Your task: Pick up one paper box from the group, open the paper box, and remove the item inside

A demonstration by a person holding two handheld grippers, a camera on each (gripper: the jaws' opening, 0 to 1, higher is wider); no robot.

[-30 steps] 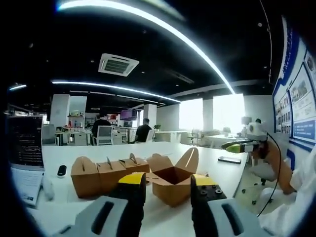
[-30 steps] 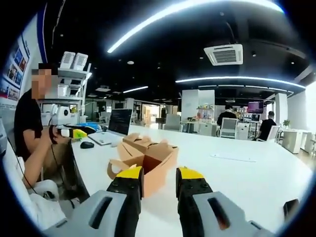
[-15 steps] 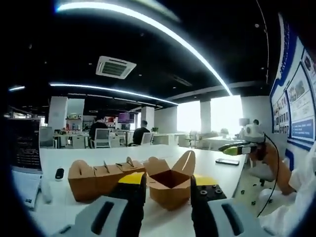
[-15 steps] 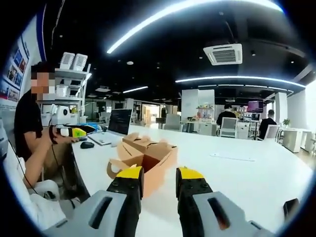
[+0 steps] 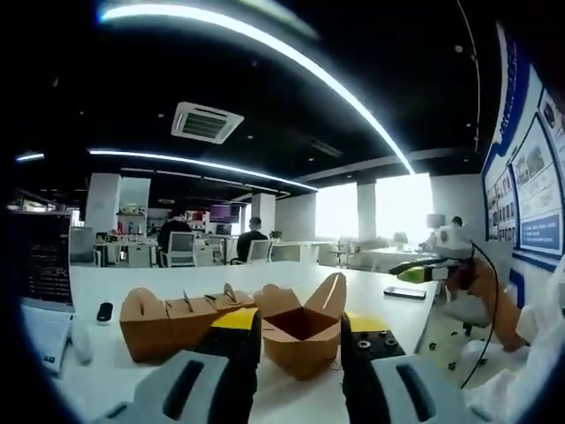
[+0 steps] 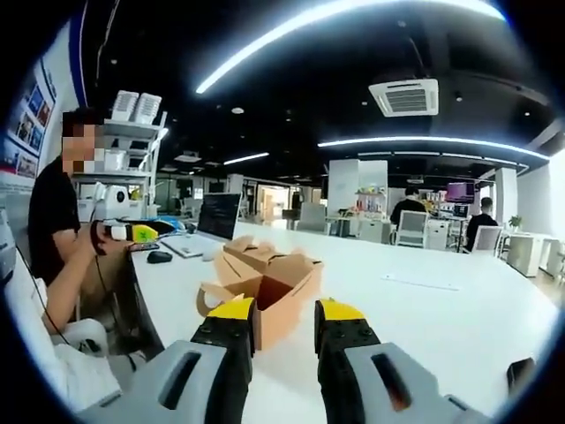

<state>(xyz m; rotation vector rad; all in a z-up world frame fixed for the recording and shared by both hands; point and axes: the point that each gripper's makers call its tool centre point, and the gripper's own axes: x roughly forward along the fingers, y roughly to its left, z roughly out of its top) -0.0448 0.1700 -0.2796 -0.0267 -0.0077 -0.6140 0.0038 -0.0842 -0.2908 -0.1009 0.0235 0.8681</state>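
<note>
Your landmark is the open brown paper takeaway box, flaps up, on the long white table. In the left gripper view your left gripper sits low in front of it, its yellow-tipped jaws spread about as wide as that box and closed on nothing; the box shows in the gap between them. I cannot tell what lies inside it. To the left of the open box, touching it, runs a row of closed brown paper boxes with their tabs up. Further left of that row lie a small black mouse and a laptop.

In the right gripper view your right gripper also points at the open box, jaws parted and empty, with the box just beyond their tips. Left of the box, a seated person in a black shirt holds a white and yellow device.
</note>
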